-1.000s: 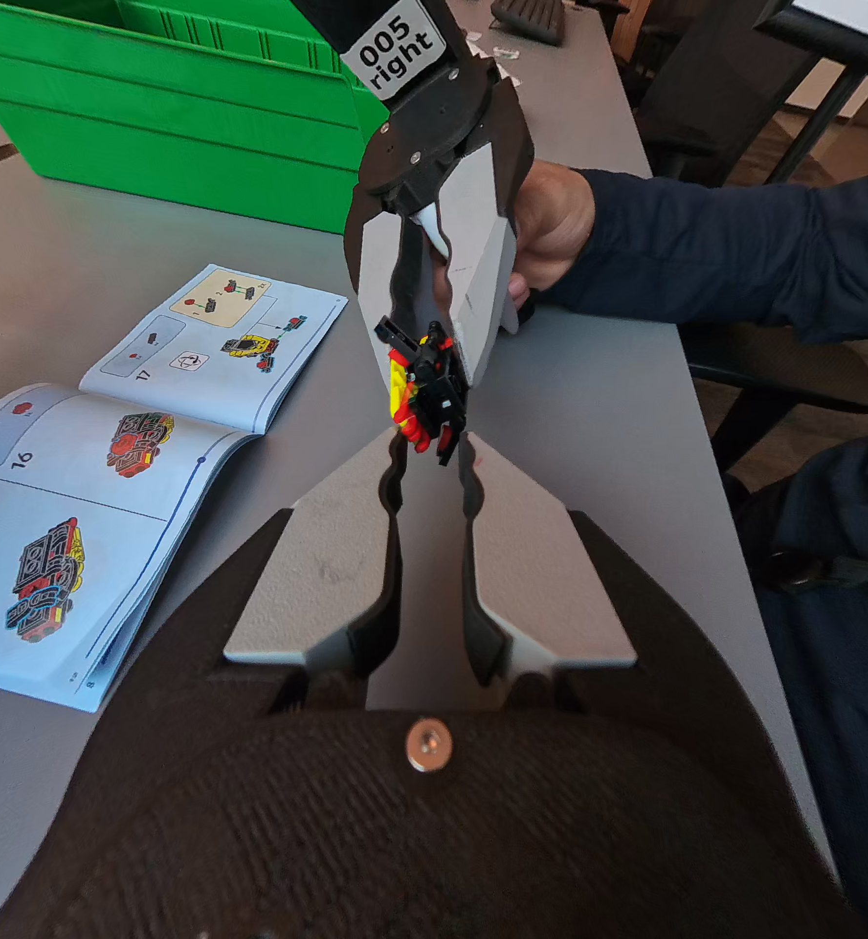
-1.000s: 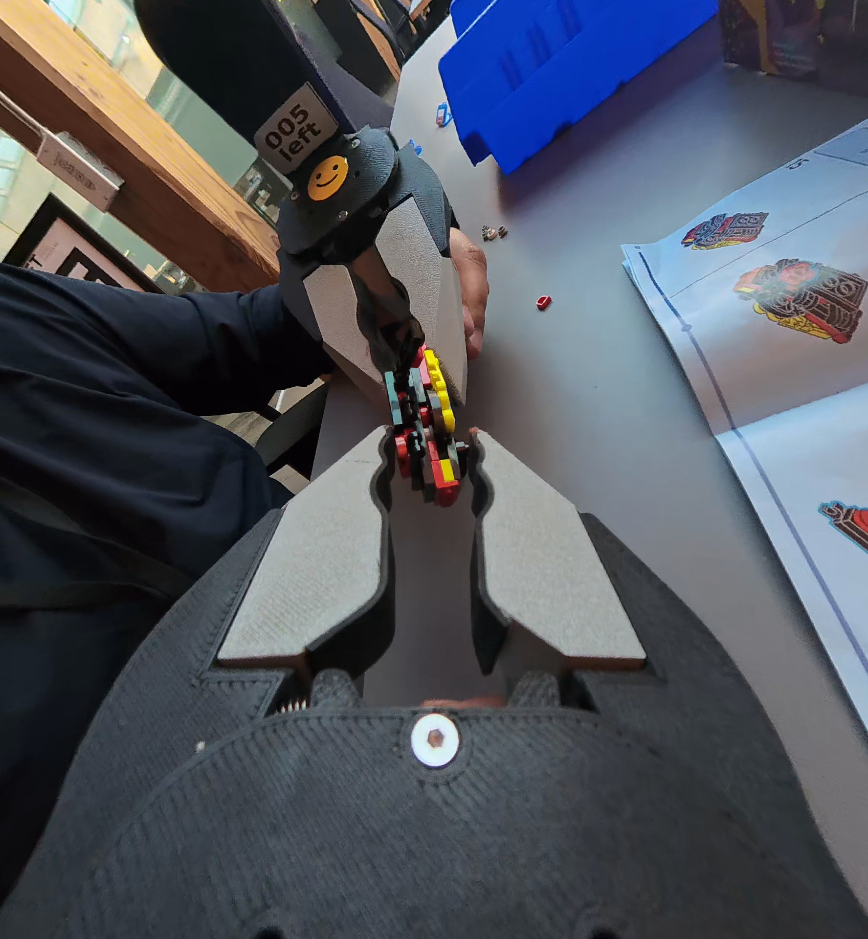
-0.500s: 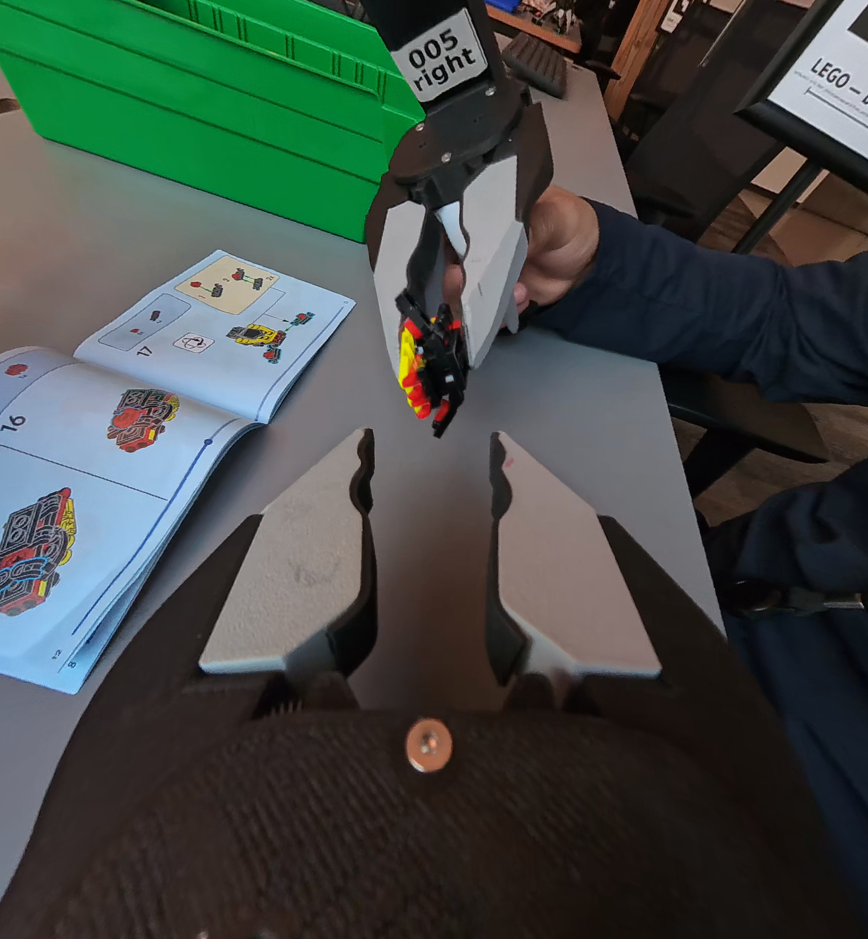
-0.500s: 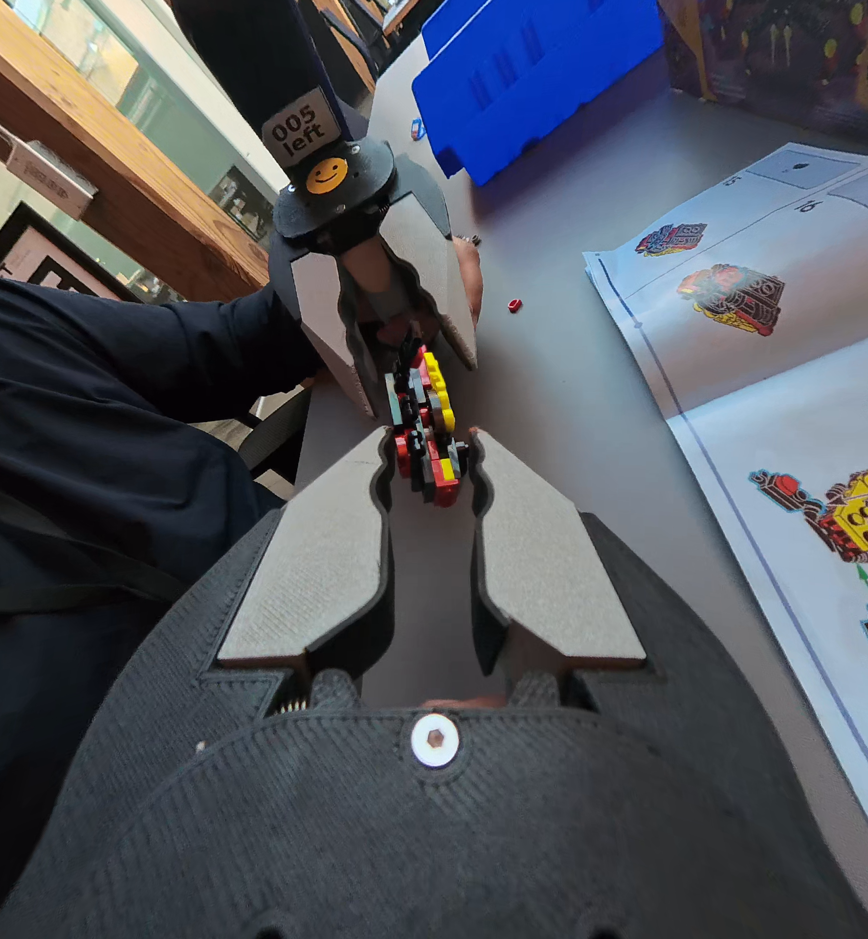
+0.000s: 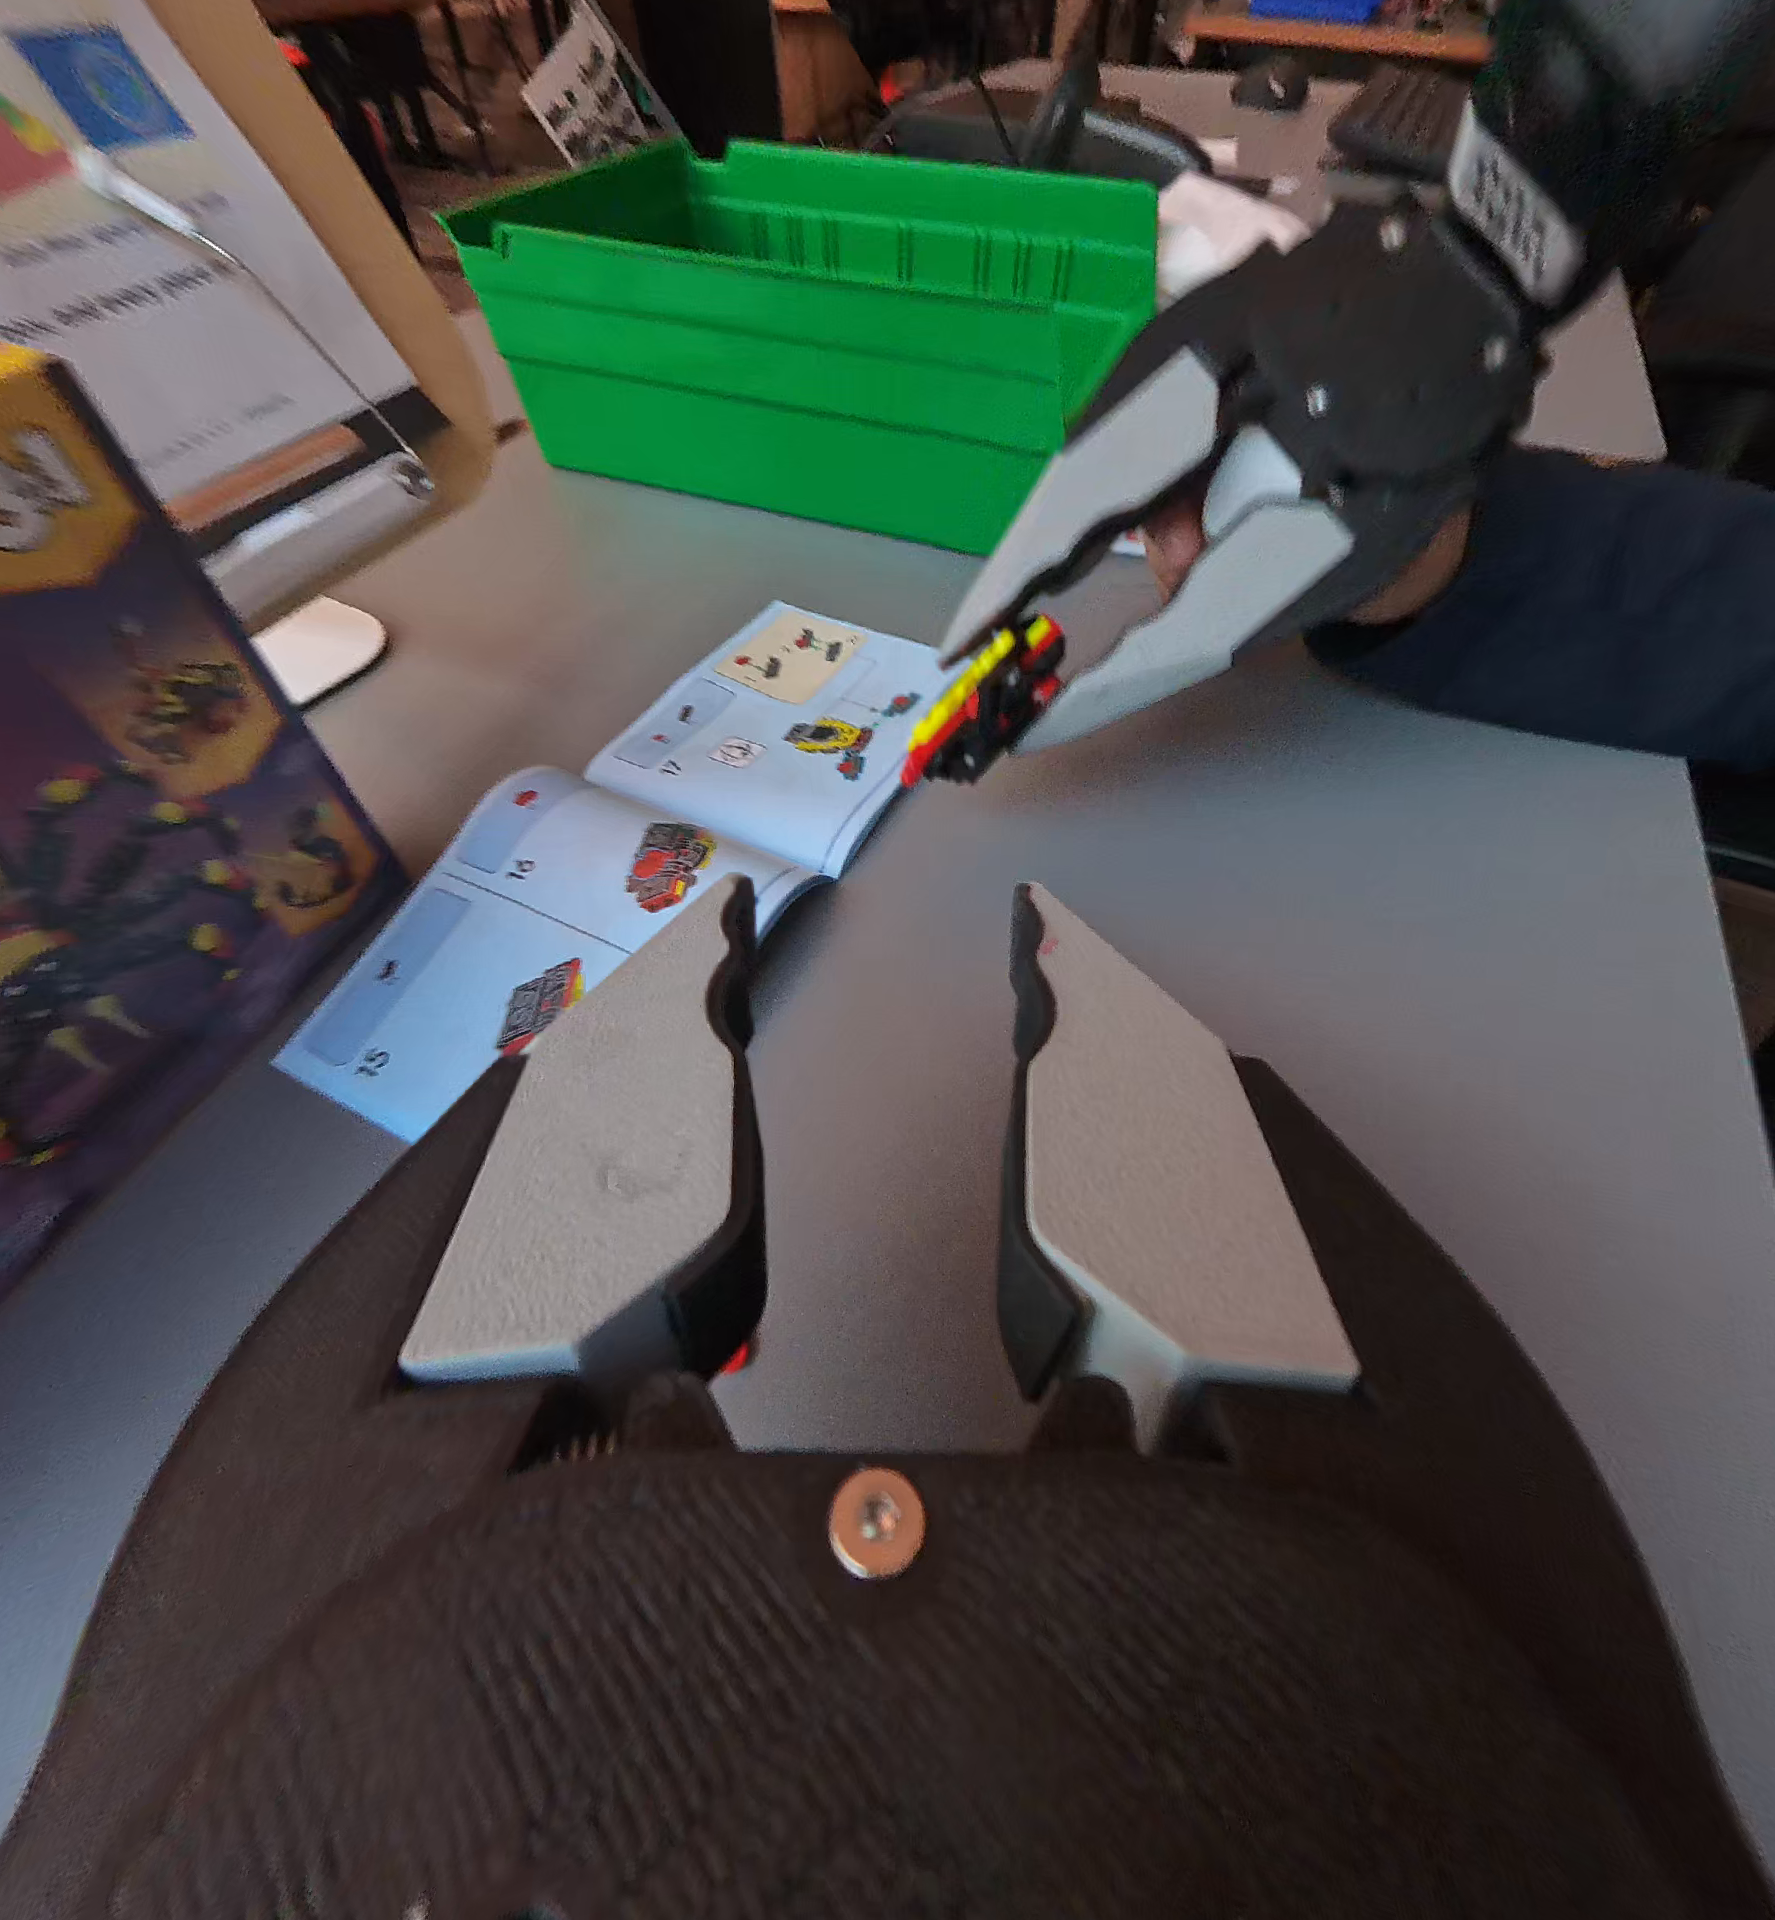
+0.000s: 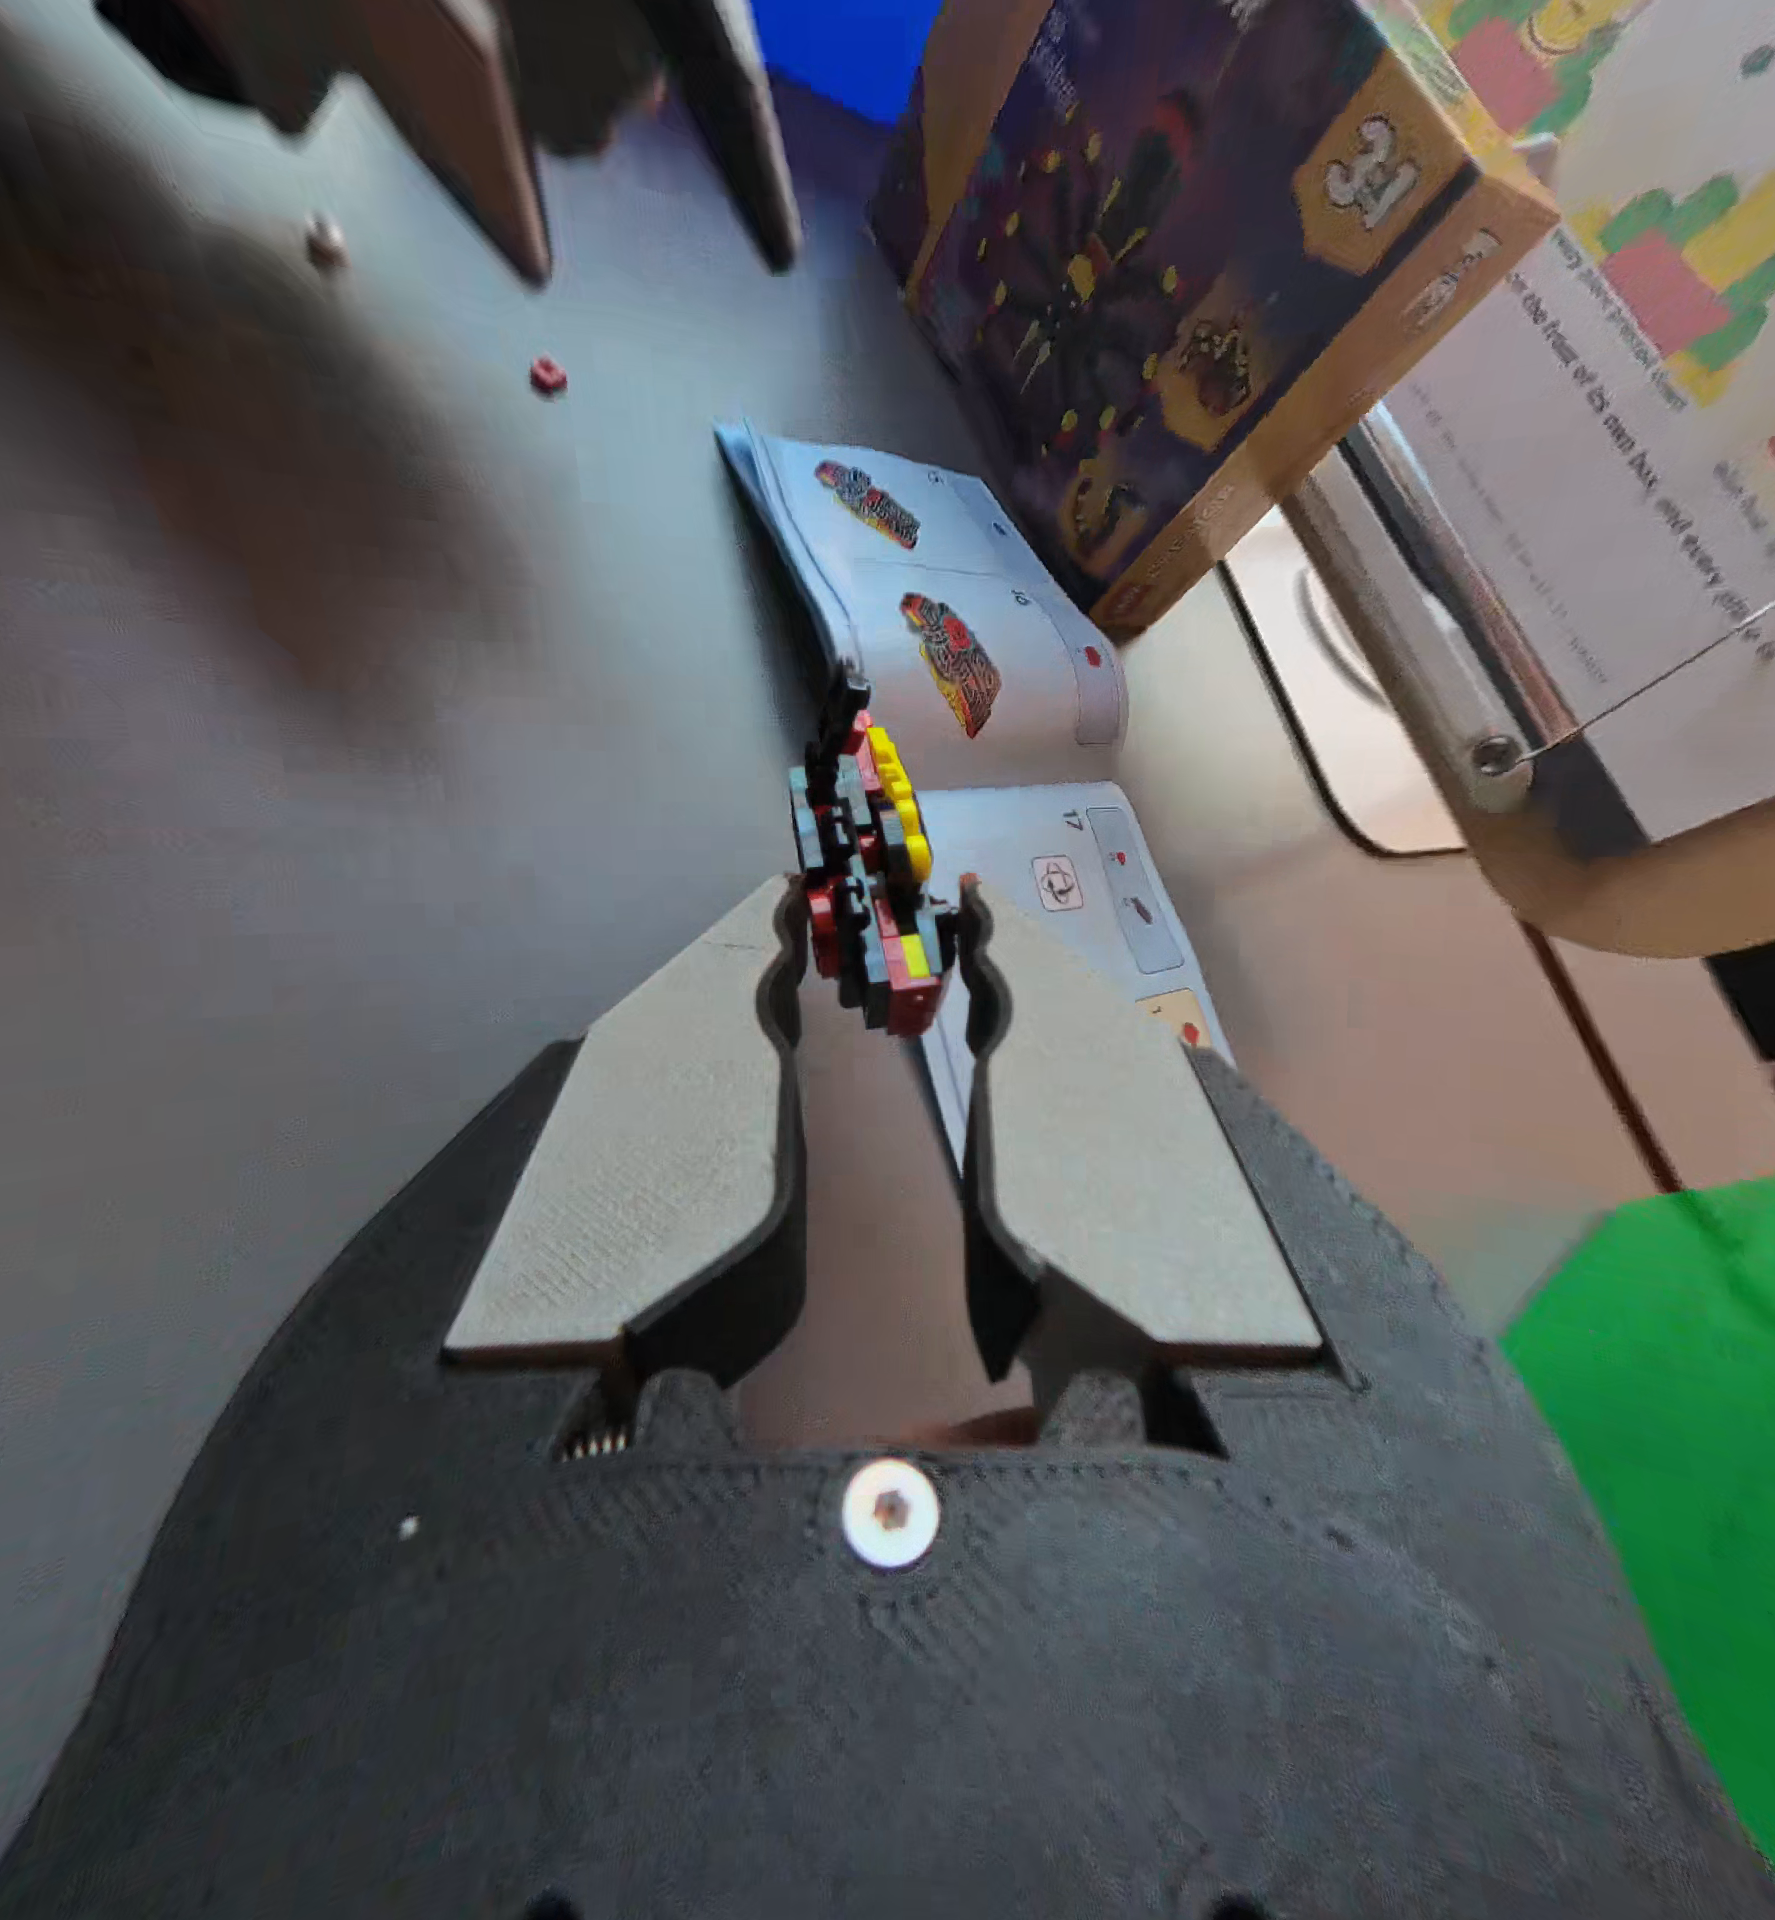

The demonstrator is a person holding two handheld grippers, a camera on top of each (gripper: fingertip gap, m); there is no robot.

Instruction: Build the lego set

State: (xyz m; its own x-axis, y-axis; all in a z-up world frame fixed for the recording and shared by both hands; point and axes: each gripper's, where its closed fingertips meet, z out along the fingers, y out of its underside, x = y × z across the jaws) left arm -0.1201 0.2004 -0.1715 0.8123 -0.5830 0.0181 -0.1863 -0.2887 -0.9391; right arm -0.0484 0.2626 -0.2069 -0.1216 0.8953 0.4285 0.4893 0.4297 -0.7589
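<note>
A: Left hand-held gripper [image 5: 878, 925]: fingers spread wide, nothing between them, only bare grey bench [image 5: 1278, 935] showing in the gap.

B: Right one?

A: Right hand-held gripper [image 6: 875, 906] is clamped on the lego build [image 6: 867, 873], a red, black and yellow assembly. Gripped at its near end by the fingertips, the rest sticks out forward past them. In the left wrist view the same build [image 5: 982, 701] is held above the bench, over the right edge of the instruction booklet [image 5: 654, 842].

B: Booklet?

A: Open, lying flat on the bench. Left of it the set's box [image 5: 114, 831] stands upright, purple with a yellow edge. One small red piece [image 6: 547, 375] lies loose on the bench, well apart from the booklet.

B: Bins?

A: Green bin [image 5: 821, 343] beyond the booklet, open top. What shows of its interior looks empty; its floor is hidden behind the front wall. A blue patch [image 6: 841, 47] at the far edge of the right wrist view, too blurred to identify.

B: Anything else?

A: A sign on a stand [image 5: 83, 208] behind the box, at the back left.
</note>
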